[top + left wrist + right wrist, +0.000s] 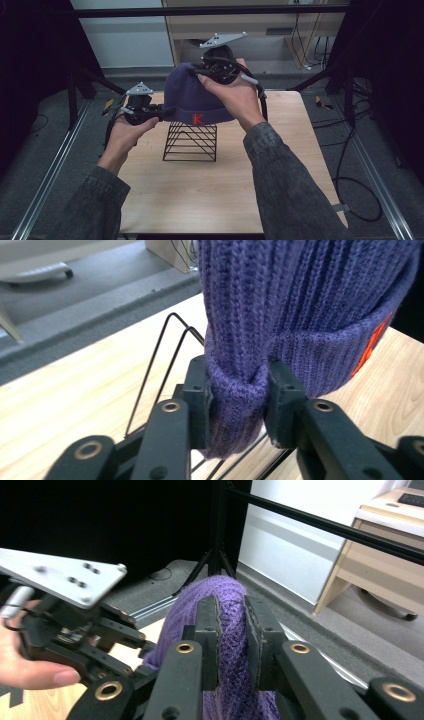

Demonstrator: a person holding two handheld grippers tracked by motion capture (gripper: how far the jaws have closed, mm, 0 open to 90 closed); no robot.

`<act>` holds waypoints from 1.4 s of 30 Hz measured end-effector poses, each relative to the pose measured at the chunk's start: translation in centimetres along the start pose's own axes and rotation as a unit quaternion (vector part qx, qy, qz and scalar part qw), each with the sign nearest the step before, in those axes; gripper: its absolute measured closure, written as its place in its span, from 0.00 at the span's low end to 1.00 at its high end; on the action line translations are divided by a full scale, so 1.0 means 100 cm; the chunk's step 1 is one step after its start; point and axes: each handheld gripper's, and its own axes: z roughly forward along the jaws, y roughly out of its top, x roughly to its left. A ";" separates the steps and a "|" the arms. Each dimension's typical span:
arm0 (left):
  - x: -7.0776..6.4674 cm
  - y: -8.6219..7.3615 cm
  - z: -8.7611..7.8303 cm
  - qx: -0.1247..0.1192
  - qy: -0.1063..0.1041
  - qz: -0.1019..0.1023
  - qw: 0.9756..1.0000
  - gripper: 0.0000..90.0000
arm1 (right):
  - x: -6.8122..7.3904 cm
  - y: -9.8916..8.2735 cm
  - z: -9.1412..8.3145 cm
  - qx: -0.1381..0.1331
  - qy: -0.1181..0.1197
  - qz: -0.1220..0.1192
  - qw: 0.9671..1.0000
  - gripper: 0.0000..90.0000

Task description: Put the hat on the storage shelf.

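A purple knit beanie (192, 95) with a red letter on its folded cuff hangs over a black wire stand (190, 142) at the middle of the table. My left gripper (161, 113) is shut on the cuff's left edge; in the left gripper view the knit cuff (239, 395) bunches between its jaws, with the wire stand (165, 347) just behind. My right gripper (216, 67) is shut on the beanie's crown from above and behind; in the right gripper view a fold of the beanie (231, 625) is pinched between the jaws, and the left gripper (75, 625) sits at lower left.
The light wooden table (210, 185) stands inside a black frame with metal rails on the floor (45, 170) at both sides. Cables (350, 165) trail on the grey floor at right. A wooden cabinet (280, 25) stands behind the table.
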 end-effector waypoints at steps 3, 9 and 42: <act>-0.001 0.001 -0.006 -0.008 0.008 0.000 1.000 0.77 | -0.002 -0.001 -0.002 0.001 -0.006 0.000 1.000 0.87; -0.001 0.000 -0.016 -0.007 0.027 0.009 1.000 0.78 | -0.005 -0.006 0.000 -0.004 -0.009 0.009 1.000 0.87; 0.015 -0.042 -0.008 0.001 0.043 -0.019 0.999 0.78 | -0.002 -0.039 0.033 0.044 -0.007 0.000 0.999 0.86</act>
